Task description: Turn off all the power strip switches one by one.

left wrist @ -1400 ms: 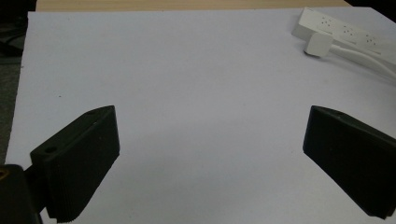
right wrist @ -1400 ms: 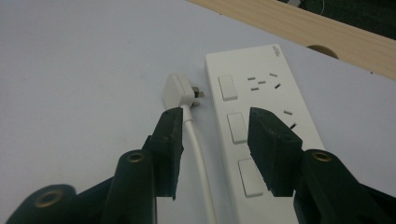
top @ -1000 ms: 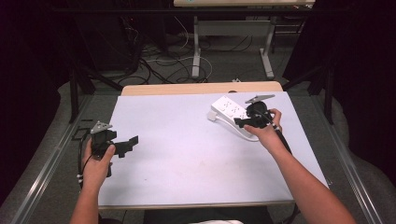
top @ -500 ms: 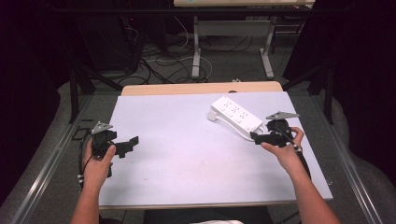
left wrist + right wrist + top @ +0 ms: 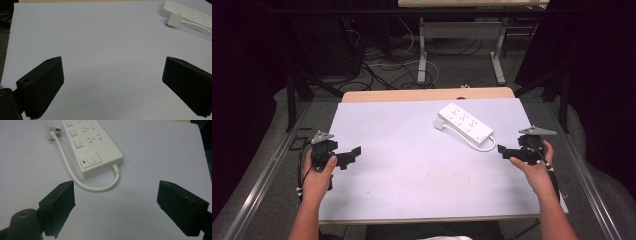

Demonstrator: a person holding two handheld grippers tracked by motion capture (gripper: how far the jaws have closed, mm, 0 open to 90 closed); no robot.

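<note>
Jaws of both grippers stand wide apart, gripping nothing. Right of centre in the high view, the white power strip (image 5: 465, 125) lies flat, its long axis running from upper left to lower right, cord looping toward the right gripper (image 5: 507, 152). At lower left hovers the left gripper (image 5: 353, 154).

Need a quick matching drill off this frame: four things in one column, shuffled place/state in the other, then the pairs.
Things
1. left claw
2. right claw
3. power strip
4. plug

Places or states
A. white, lying on the table's far right part
B. open, over bare table at the left
C. unplugged, prongs bare, beside the strip's far end
D. open, just short of the cord loop

Pairs: 1-B, 2-D, 3-A, 4-C
</note>
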